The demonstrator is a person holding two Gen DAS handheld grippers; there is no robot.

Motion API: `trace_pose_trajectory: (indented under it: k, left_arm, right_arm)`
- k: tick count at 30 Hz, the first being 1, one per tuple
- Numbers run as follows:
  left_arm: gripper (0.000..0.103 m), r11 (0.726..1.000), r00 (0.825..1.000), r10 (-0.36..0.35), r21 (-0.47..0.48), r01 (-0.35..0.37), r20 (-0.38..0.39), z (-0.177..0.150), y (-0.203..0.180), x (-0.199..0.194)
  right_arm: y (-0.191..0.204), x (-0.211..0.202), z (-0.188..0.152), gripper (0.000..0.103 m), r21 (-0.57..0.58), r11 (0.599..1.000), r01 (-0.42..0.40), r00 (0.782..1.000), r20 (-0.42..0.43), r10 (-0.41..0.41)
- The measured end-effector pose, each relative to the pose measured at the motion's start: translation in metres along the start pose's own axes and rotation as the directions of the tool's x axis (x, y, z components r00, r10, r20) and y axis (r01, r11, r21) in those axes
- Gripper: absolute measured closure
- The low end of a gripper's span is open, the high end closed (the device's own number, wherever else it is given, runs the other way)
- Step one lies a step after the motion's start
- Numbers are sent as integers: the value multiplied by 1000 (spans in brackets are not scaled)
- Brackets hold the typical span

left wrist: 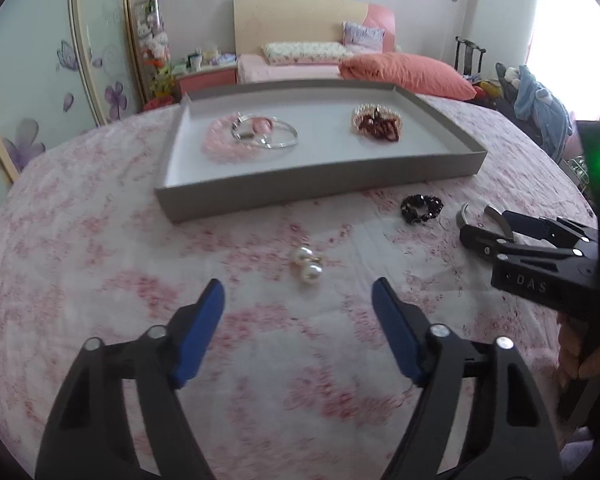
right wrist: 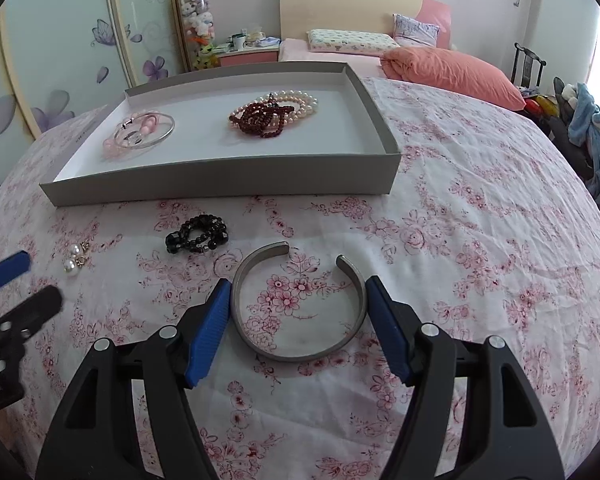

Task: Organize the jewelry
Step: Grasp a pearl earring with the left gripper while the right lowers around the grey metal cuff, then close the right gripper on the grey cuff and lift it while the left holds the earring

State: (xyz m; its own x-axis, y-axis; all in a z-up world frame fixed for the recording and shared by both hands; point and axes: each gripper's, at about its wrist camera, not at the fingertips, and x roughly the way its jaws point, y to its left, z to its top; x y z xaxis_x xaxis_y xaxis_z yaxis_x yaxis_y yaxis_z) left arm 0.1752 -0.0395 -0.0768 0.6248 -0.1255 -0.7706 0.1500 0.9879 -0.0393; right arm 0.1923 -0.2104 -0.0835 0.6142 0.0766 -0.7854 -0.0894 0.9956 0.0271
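Observation:
A grey tray (left wrist: 300,184) (right wrist: 220,190) holds pink beads with silver bangles (left wrist: 256,134) (right wrist: 140,134) on its left and dark red beads on pearls (left wrist: 378,124) (right wrist: 274,114) on its right. In front of it on the floral cloth lie pearl earrings (left wrist: 309,266) (right wrist: 75,260), a black bead bracelet (left wrist: 421,208) (right wrist: 198,234) and a silver cuff bangle (right wrist: 298,306). My left gripper (left wrist: 298,300) is open just short of the earrings. My right gripper (right wrist: 298,300) (left wrist: 484,216) is open with its fingers on either side of the cuff, close to its sides.
The table's floral cloth (right wrist: 460,240) stretches to the right of the tray. Behind the table stand a bed with an orange pillow (left wrist: 408,74), a wardrobe with flower doors (left wrist: 40,80) and a chair with clothes (right wrist: 588,120).

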Motion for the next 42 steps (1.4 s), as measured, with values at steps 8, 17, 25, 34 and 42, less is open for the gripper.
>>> trace_pose_trajectory:
  k: [8,17,25,34,42]
  left_arm:
    - [59,998,999,23,-63,-25,-36,5,-9,19]
    - [89,997,999,32,-63,-34,-33,6,-8,18]
    - [89,998,999,22,-50,-24,-37,-4,6,9]
    - [89,990,993,111,-86,-115,-45,6,42,14]
    - [89,986,992,128,-107,-129,-20,7,48,17]
  right_arm:
    - [-1,0,-1,35,1,1000,-14,1000,-1,14]
    - [-2,-1,-1,35,6,1000,-25,1000,1,25]
    - [-1,-1,-1,35,-9,1000,-22,1000,-1,22]
    - [0,6,9,35,-64,997,-49,999,-4,49]
    - [-1,7,10,35,-64,997,-54,999,-4,54]
